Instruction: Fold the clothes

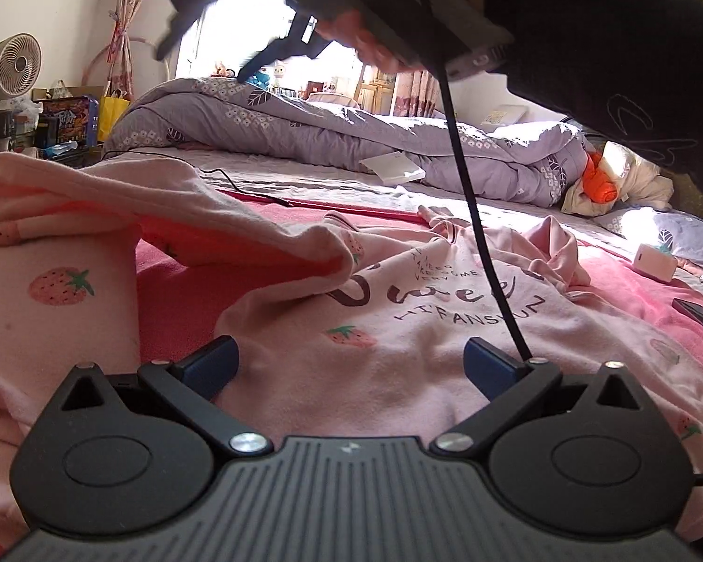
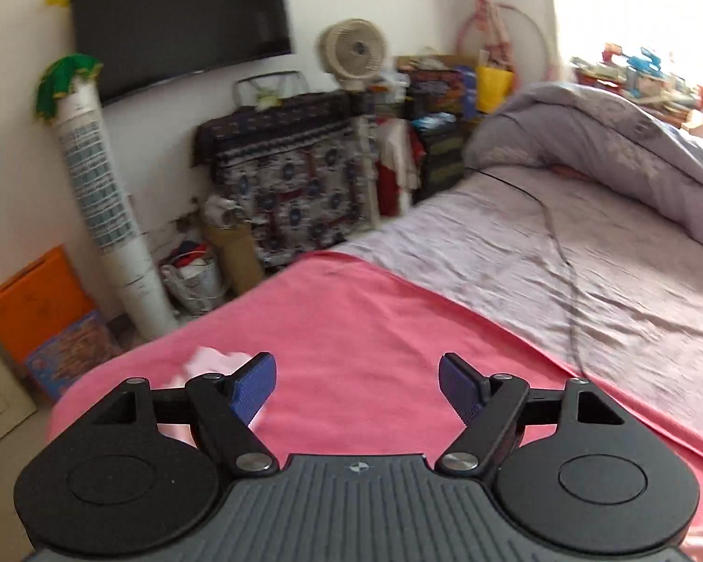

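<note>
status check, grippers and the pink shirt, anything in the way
Left gripper open, low over the pink shirt. Right gripper open, empty, above the pink blanket. Shirt unfolded, one sleeve bunched. Black cable dangling across the shirt.

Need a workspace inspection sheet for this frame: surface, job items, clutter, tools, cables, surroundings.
Surface: bed with a pink blanket over a grey sheet.
Job's things: pink strawberry-print top lying crumpled, print side up; one part draped from the left onto it.
Clutter: white box, white card, dark flat item, orange-and-white bundle, lilac duvet.
Grippers: left tool open over the top, empty; right tool open over the blanket, empty.
Cables: thick black cable hanging across the top; thin black wire on the sheet.
Surroundings: fan, wall screen, draped cabinet, orange box.
</note>
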`<state>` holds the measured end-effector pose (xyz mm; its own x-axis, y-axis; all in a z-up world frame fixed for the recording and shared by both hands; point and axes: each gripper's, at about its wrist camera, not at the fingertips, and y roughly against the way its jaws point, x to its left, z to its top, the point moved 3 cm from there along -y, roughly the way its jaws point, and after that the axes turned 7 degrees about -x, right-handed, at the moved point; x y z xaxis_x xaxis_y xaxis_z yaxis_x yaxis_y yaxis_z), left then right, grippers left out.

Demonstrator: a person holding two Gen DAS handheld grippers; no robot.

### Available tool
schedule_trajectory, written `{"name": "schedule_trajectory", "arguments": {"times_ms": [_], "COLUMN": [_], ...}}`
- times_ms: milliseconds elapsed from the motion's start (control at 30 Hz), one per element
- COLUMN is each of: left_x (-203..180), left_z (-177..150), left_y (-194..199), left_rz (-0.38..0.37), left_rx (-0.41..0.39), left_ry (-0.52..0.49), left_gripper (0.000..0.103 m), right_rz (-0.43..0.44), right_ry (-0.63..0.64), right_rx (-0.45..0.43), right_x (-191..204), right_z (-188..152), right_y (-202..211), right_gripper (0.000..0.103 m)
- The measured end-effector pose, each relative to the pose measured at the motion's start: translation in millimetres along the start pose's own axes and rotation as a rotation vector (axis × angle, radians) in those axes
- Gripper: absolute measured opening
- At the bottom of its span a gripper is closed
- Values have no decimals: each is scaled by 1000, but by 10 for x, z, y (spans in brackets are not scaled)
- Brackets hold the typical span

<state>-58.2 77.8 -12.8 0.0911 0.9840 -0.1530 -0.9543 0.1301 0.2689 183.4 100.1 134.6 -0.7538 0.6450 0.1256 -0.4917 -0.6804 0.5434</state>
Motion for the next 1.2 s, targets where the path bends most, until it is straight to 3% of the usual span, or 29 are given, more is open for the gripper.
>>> {"name": "schedule_trajectory", "arguments": {"times_ms": [100,133,300,400,467,600,633,700,833,933,1000,1100,1200], "left_x": [4,6,17,-14,-11,-4,-2,1,-12,-6,-2,8,2], "left_z": [1,2,2,-12,-13,-16,-16,-18,-15,-18,-20,-27,-40], "left_y": [-2,-4,-18,-6,-8,-14,-15,-18,27,31,33,41,64], "left_rz": [0,0,0,-1,-1,-3,-4,-3,6,2,0,-7,-14], "left_rx": [0,-1,-1,-2,-3,-4,-5,-6,-6,-8,-9,-12,-17], "left_ry": [0,0,-2,-3,-2,0,0,1,-1,1,1,3,4], "left_gripper": [103,103,103,103,103,103,103,103,103,103,103,103,103], "right_rz": [-204,-236,-259,-264,-278,-306,-313,-327,-344,-316,-348,-327,-249], "right_ry": [-61,-82,-147,-143,-138,-128,-125,-120,-167,-209,-179,-201,-224], "right_rx": [114,147,212,197,180,145,137,120,-100,-151,-182,-137,6], "right_x": [-575,-711,-1015,-1004,-985,-947,-937,-918,-1021,-1111,-1143,-1243,-1262], "right_z": [-336,-458,-874,-920,-921,-924,-925,-927,-472,-191,-102,-165,-455], "right_y": [-115,-146,-198,-231,-265,-330,-347,-380,-127,-137,-253,-568,-893], "right_gripper": [73,72,68,52,33,20,12,12,11,10,7,7,10]}}
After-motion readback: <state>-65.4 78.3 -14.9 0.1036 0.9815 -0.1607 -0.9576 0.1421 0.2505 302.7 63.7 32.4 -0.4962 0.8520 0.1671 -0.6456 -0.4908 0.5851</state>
